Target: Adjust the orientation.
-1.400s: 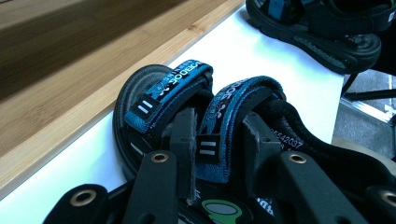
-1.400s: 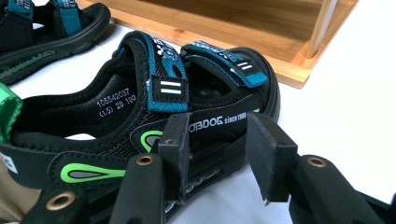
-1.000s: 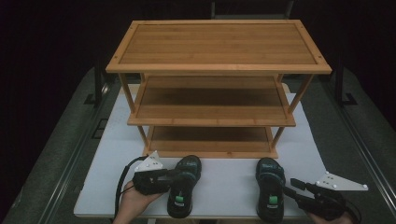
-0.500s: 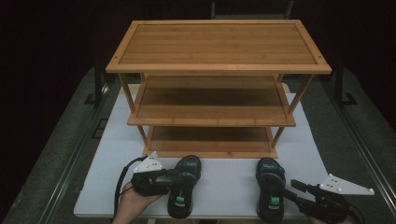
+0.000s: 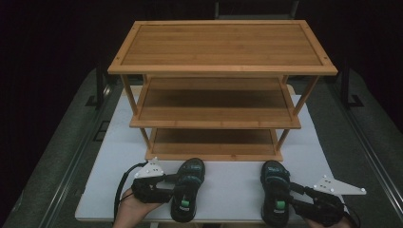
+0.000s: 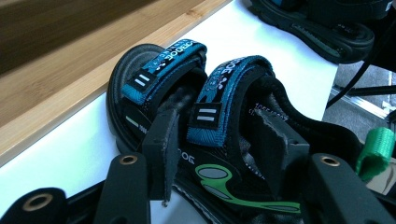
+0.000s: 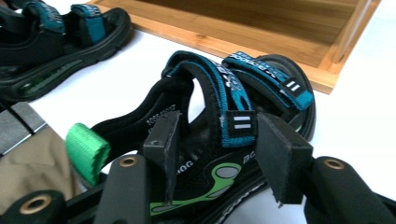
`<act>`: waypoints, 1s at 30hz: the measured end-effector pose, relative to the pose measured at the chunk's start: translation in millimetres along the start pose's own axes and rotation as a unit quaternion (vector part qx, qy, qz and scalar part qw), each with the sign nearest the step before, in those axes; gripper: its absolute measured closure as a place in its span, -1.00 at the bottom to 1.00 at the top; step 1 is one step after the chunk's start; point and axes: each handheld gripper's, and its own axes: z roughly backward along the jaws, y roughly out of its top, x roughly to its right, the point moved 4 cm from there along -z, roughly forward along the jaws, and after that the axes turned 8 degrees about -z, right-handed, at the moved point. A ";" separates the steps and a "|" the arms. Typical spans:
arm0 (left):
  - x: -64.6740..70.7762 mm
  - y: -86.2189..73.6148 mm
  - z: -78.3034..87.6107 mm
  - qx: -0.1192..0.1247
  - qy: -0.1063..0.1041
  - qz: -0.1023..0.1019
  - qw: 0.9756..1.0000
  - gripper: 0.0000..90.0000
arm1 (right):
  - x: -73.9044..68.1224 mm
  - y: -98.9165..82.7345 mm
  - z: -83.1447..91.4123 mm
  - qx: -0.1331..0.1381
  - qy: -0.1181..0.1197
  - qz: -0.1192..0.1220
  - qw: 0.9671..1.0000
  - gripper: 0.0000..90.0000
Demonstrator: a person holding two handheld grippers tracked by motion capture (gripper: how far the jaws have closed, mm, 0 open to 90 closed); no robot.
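A: Where do the 2 sandals lie?

B: On the white surface (image 5: 228,185) before the rack (image 5: 214,142), toes toward it. Left sandal (image 5: 186,192) sits between the left gripper's (image 5: 167,183) jaws, just opening, unclamped; right sandal (image 5: 274,192) likewise within the right gripper's (image 5: 295,192) released jaws.

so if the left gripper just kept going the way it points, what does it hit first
Most likely the left sandal: the left gripper has its jaws either side of the rear blue strap, so the strap or side comes first, though depth is unclear.
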 end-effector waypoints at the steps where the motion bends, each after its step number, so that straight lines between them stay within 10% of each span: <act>1: -0.3 0.1 -0.3 -0.002 0.001 0.001 1.000 0.12 | 0.6 -0.1 -0.8 -0.001 -0.004 0.000 1.000 0.13; 9: -2.0 -3.8 -3.8 -0.019 0.026 0.010 0.999 0.17 | 2.2 -1.0 -2.1 0.001 -0.019 -0.006 1.000 0.23; 16: 0.6 2.8 -4.4 -0.030 0.066 -0.024 0.997 0.56 | 0.5 -0.6 -2.9 0.011 -0.035 0.003 0.999 0.50; 30: -1.5 4.0 -3.0 -0.025 0.079 -0.029 0.996 0.75 | 0.1 4.1 -3.1 0.017 -0.063 0.023 0.998 0.67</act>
